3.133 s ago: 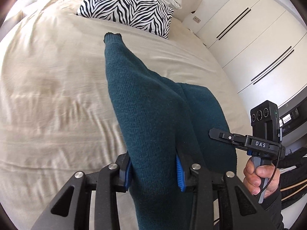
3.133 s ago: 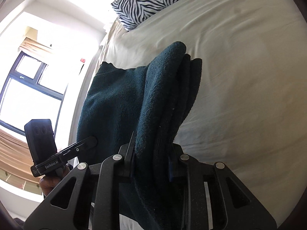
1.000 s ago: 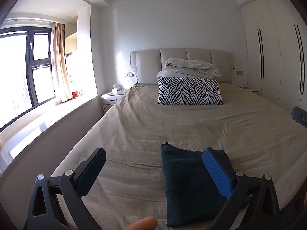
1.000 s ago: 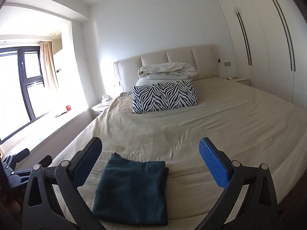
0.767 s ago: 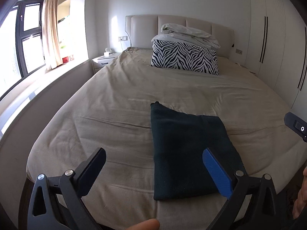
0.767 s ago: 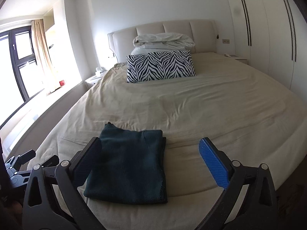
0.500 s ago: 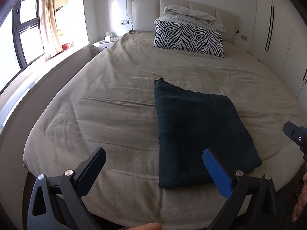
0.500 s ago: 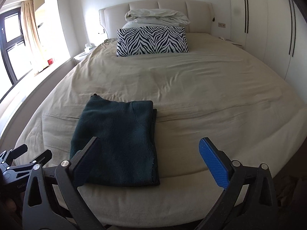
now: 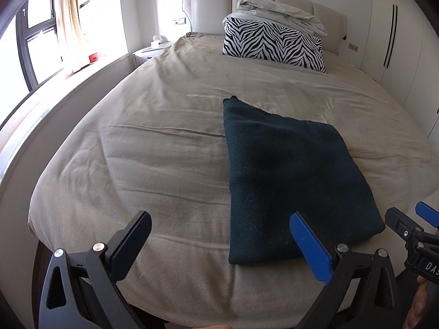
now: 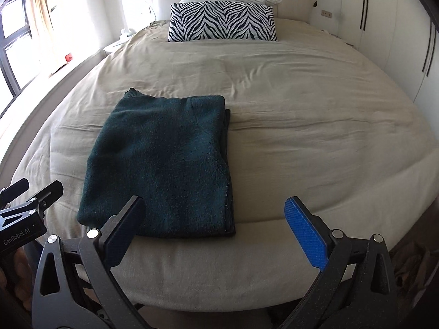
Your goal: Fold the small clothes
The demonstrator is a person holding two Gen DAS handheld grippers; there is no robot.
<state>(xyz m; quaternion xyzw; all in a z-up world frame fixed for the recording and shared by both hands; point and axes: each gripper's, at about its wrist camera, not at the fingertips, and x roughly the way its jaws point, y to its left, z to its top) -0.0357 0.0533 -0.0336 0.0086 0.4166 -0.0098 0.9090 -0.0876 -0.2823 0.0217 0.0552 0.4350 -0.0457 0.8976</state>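
Note:
A dark teal sweater lies folded into a flat rectangle near the foot of the beige bed. My left gripper hangs open above the foot edge, its right finger over the sweater's near right corner. My right gripper is also open, its left finger over the sweater's near edge. Neither holds anything. The right gripper's tip shows at the right edge of the left wrist view, and the left gripper's tip at the left edge of the right wrist view.
A zebra-print pillow and a bundled white duvet sit at the padded headboard. A window with curtain and a nightstand are on the left. White wardrobe doors line the right.
Both grippers let go of the sweater, opened and drew back from the bed. The sweater now lies folded flat. Over the last second both views tilted down toward it.

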